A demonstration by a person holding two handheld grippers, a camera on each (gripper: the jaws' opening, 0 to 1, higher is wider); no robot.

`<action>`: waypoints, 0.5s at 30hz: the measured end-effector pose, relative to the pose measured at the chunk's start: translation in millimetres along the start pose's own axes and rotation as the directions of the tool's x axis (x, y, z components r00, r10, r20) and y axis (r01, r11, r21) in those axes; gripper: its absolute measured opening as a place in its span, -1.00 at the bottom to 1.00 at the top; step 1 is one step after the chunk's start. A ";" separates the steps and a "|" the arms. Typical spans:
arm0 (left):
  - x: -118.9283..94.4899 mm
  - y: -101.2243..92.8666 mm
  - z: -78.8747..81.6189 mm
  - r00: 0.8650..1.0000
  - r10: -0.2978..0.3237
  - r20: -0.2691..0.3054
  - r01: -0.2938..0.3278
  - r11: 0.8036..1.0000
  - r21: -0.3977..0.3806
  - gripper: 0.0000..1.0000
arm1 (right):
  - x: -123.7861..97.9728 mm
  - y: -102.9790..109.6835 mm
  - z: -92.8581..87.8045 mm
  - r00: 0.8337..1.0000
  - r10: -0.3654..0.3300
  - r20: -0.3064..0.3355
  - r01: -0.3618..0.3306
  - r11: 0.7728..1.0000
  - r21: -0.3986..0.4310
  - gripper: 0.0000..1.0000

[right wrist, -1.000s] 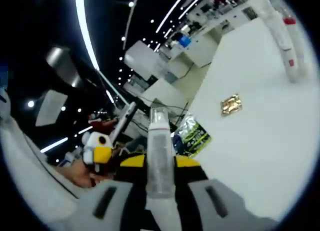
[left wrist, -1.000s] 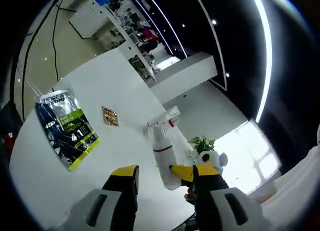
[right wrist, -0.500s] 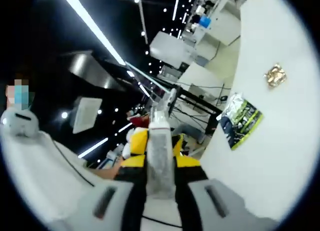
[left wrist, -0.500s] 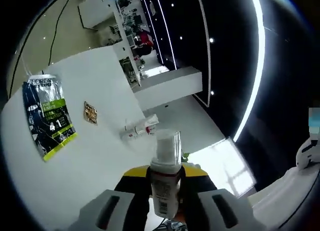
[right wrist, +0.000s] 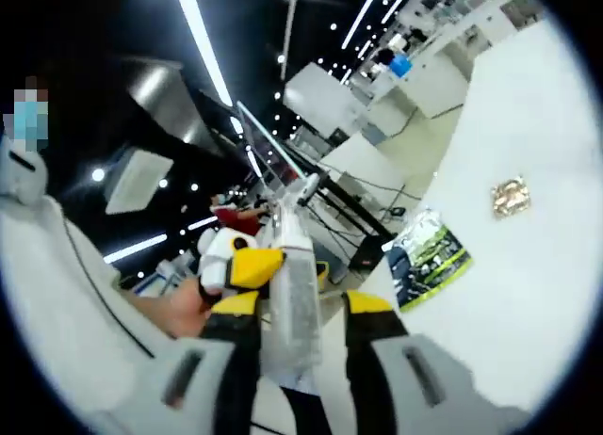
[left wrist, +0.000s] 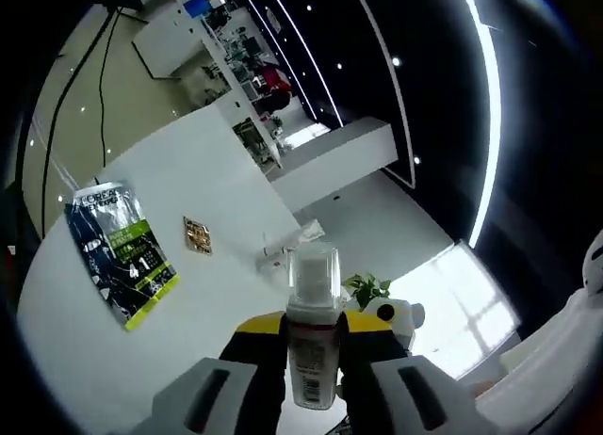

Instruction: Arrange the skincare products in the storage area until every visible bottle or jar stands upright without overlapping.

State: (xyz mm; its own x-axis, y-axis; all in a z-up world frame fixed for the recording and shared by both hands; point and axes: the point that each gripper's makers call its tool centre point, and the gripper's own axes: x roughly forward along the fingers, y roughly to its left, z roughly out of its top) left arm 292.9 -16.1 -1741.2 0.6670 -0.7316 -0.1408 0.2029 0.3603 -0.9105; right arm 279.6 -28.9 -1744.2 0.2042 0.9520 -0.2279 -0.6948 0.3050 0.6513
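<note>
Right now the left gripper (left wrist: 313,333) is clamped on a white pump bottle (left wrist: 311,346), its clear cap (left wrist: 314,270) pointing away over the white table (left wrist: 198,303). It looks lifted clear of the surface, held by its body so the base can be set down flat.

Seen from the right gripper view, the same bottle (right wrist: 290,303) sits between the right gripper's (right wrist: 294,313) yellow-tipped jaws, but they appear spread with a gap on one side, so I judge it has let go or is loosening; the left gripper's yellow jaw tip (right wrist: 252,265) crosses in from the left. This reads as a hand-over, the bottle passed across so it can be turned upright.

On the table beyond lie a dark sachet with green print (left wrist: 121,249), a small gold packet (left wrist: 197,236) just beside it, and a white tube (left wrist: 287,249) lying on its side, well apart from the sachet. That tube would seem to need standing up too.
</note>
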 end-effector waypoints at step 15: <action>9.0 11.1 3.7 0.988 0.154 0.010 -0.154 0.986 0.060 -0.60 | 27.7 -15.6 -16.2 0.923 -0.336 -0.187 0.238 0.880 -0.411 -0.55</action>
State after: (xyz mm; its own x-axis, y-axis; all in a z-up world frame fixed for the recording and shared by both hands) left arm 303.8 -16.5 -1751.2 0.6976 -0.6614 -0.2754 0.1399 0.5027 -0.8531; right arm 284.9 -7.7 -1772.4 0.2931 0.7712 -0.5651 -0.8464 0.4841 0.2218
